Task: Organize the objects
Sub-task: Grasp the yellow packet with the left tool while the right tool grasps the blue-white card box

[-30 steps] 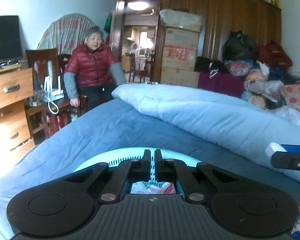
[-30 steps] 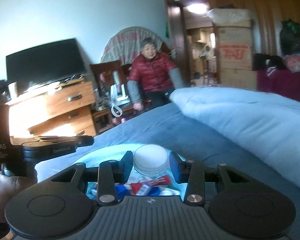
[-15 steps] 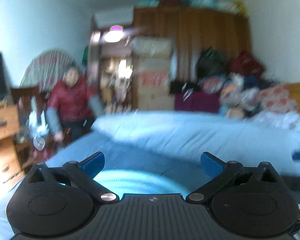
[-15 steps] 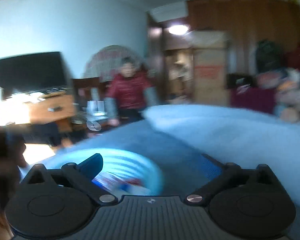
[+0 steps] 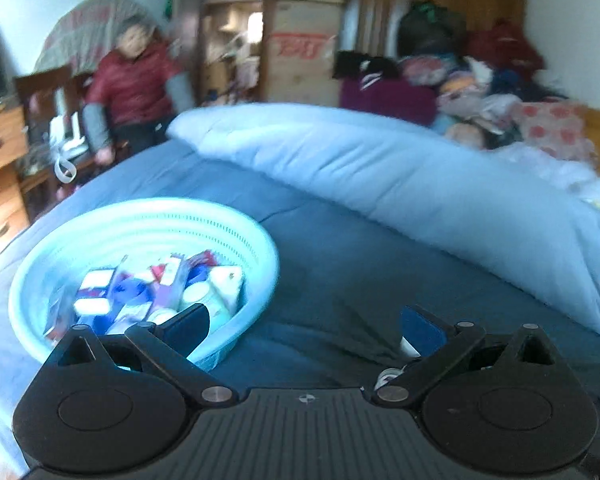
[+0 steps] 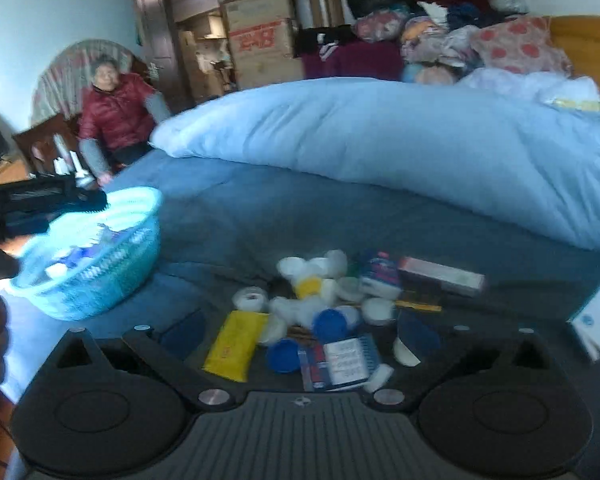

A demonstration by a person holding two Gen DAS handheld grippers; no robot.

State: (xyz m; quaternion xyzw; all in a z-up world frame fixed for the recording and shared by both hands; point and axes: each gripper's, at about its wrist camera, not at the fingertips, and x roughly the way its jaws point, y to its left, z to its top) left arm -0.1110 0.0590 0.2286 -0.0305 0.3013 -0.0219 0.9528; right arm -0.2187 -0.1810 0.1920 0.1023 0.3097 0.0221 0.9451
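A light blue plastic basket [image 5: 148, 220] [image 6: 112, 268] stands on the dark blue bed cover, holding several small boxes and jars. My left gripper [image 5: 304, 326] is open and empty, just right of the basket. My right gripper [image 6: 300, 330] is open and empty above a pile of loose items [image 6: 324, 300]: white and blue jar lids, a yellow box [image 6: 234, 346], a blue-and-white box [image 6: 346, 360], a long pink box [image 6: 440, 274]. The left gripper [image 6: 32, 196] shows as a dark shape above the basket in the right wrist view.
A rolled pale blue quilt [image 6: 400, 144] lies across the bed behind the pile. A seated person in a red jacket [image 6: 116, 116] is beyond the bed's far end. A wooden dresser [image 5: 0, 168] stands left. A white-blue box [image 6: 598, 318] lies at right.
Both grippers have opened wide; the right one let go of a white lid. Both swung rightward from over the basket, the right one now over the pile.
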